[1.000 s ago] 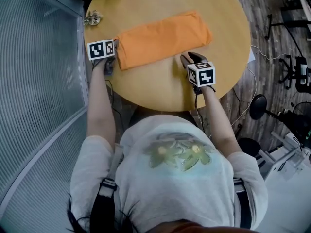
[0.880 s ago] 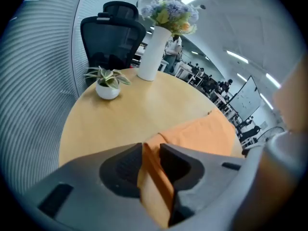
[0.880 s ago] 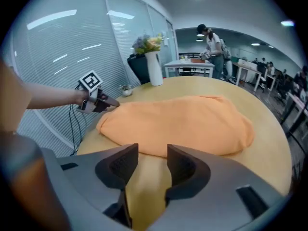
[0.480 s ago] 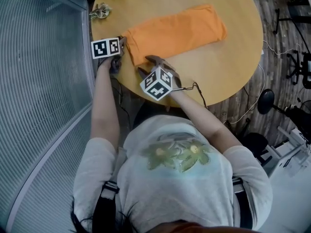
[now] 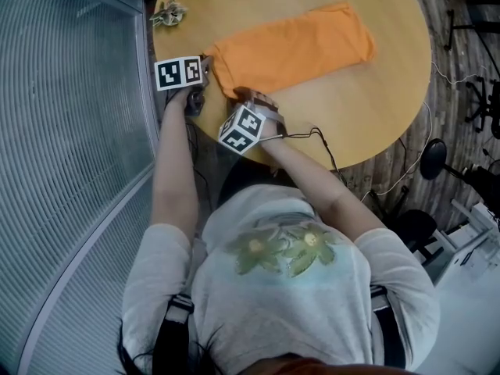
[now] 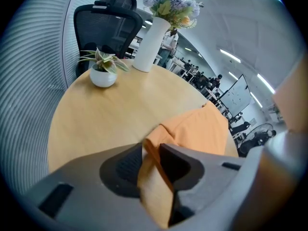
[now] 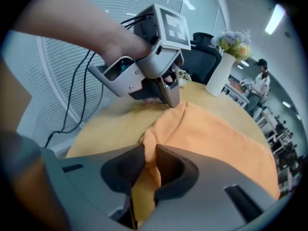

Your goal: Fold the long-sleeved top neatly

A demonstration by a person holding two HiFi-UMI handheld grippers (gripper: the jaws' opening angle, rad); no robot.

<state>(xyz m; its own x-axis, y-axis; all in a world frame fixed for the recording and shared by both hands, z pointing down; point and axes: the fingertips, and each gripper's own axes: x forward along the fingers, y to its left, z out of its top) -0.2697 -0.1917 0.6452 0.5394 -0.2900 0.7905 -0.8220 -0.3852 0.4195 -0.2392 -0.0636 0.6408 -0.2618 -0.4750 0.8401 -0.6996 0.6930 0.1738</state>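
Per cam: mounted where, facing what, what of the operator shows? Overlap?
Head view: on the head, facing steeply down at table and orange top; shows torso, forearms, left claw, right claw.
Left gripper view: on the left claw, looking past its jaws, clamped on the top, toward a vase.
Right gripper view: on the right claw, jaws closing with the top between them, facing the left claw and hand.
Shared: all see the top; both gripper views, the vase.

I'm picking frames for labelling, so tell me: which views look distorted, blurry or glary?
Head view: evenly lit, orange top sharp, no glare. Left gripper view: fisheye bending, dark corners, the near left claw soft, a blurred mass at the right edge. Right gripper view: same fisheye, ceiling light blown out.
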